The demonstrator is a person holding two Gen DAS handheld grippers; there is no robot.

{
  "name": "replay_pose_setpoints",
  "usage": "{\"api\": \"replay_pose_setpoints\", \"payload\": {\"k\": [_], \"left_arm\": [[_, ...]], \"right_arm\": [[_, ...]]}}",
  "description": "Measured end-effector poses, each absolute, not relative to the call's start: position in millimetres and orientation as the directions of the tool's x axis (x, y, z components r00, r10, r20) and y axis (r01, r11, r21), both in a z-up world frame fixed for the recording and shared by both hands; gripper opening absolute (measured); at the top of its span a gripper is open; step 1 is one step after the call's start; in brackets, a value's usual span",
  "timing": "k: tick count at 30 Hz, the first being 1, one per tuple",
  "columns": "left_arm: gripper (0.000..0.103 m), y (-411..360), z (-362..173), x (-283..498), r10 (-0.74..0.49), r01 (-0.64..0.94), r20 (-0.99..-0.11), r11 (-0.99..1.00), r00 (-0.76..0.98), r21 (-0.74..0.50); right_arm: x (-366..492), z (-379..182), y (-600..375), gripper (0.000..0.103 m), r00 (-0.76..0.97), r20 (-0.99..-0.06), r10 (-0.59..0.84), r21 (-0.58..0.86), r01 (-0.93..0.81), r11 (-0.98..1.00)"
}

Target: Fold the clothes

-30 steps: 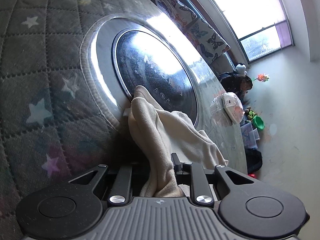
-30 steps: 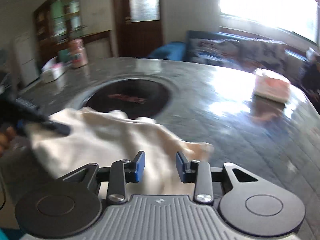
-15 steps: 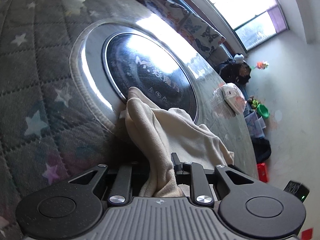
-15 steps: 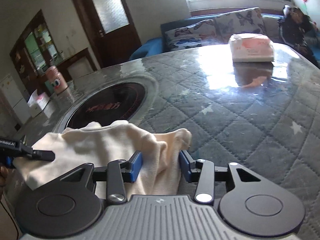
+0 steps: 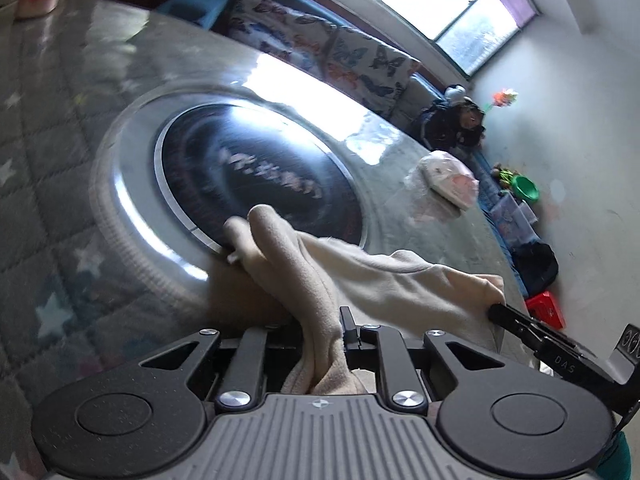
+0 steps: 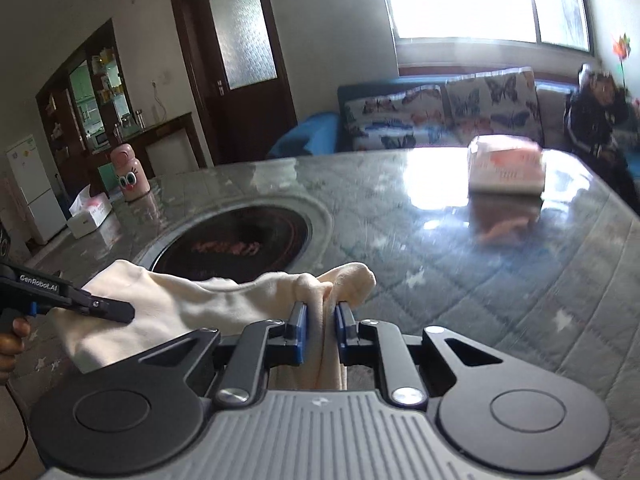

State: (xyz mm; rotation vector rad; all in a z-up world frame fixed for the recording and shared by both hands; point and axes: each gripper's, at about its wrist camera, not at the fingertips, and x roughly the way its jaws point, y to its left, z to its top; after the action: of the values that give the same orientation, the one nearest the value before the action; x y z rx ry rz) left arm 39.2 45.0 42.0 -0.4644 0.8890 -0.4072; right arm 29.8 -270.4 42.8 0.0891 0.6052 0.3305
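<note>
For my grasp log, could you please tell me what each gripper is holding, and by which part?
Both hold the cream garment: the left gripper pinches a bunched fold at one end, the right gripper the gathered edge at the other.

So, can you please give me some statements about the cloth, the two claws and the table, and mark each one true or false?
1. The right claw is shut on the cream garment. True.
2. The left claw is open and holds nothing. False: it is shut on a bunched part of the same garment.
3. A pink and white packet lies on the table. True.
4. The garment lies flat and neatly folded. False: it is held between the two claws, bunched and creased.
5. The pink bottle with cartoon eyes lies on its side. False: it stands upright near the far edge of the table.
</note>
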Motion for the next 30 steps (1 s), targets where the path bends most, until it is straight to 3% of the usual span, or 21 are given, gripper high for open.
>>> {"api": "replay_pose_setpoints", "payload": {"k": [12, 30], "left_arm": [[0.017, -30, 73, 73, -0.583, 0.316, -0.610, 0.809, 0.536, -0.496], [0.017, -154, 75, 125, -0.608, 0.444, -0.634, 0.790, 0.478, -0.423]], "right_arm": [[22, 81, -318, 0.013, 0.854, -0.486, 0.183, 0.079, -0.165, 0.983], [48, 80, -400, 0.013, 0.870, -0.493, -0.007, 0.004, 0.010, 1.000]]}}
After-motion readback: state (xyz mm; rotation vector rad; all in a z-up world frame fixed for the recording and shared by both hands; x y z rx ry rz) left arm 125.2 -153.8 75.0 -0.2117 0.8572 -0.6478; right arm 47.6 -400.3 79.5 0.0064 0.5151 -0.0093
